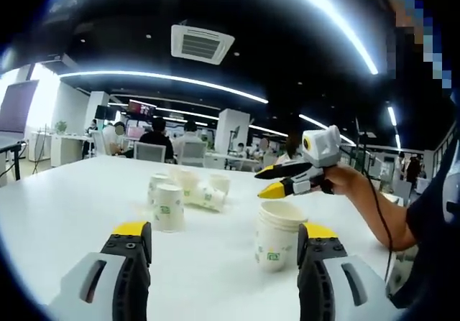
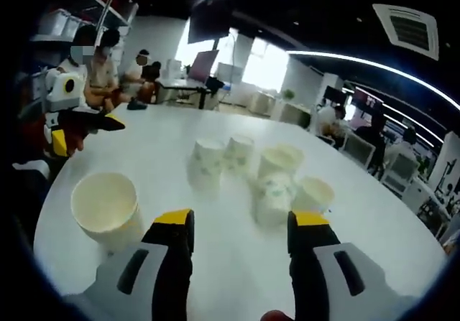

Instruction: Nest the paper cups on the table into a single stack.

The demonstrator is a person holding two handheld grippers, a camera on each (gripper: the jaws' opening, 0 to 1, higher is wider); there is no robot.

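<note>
1. Six paper cups show on the white desk [image 2: 237, 278] in the right gripper view: one alone near the desk's left edge and a cluster of five toward its middle.
2. The lone cup [image 2: 106, 210] stands upright, mouth up, with nothing visible inside; in the left gripper view the same cup [image 1: 279, 236] looks like a stack of nested cups, with stepped rims below its lip and a green mark low on its wall.
3. The cluster, left to right in the right gripper view: an upside-down cup [image 2: 206, 161], a second upright cup [image 2: 239, 151] just beside it, a wider open-mouthed cup [image 2: 279, 161], a cup lying on its side [image 2: 272, 197] with green print on it, and an open cup [image 2: 313, 194] near the far right.
4. All cups are white, tapered and round, matte paper with rolled rims.
5. The left tool [image 1: 224, 245] hangs over the desk with its yellow-tipped jaws spread wide apart, gripping nothing; the stacked cup sits just inside its right jaw.
6. The right tool [image 2: 237, 228] is likewise spread and empty, the side-lying cup between its tips further off. In the left gripper view this tool [image 1: 277, 182] hovers above the stacked cup, held by a hand [image 1: 345, 181].
</note>
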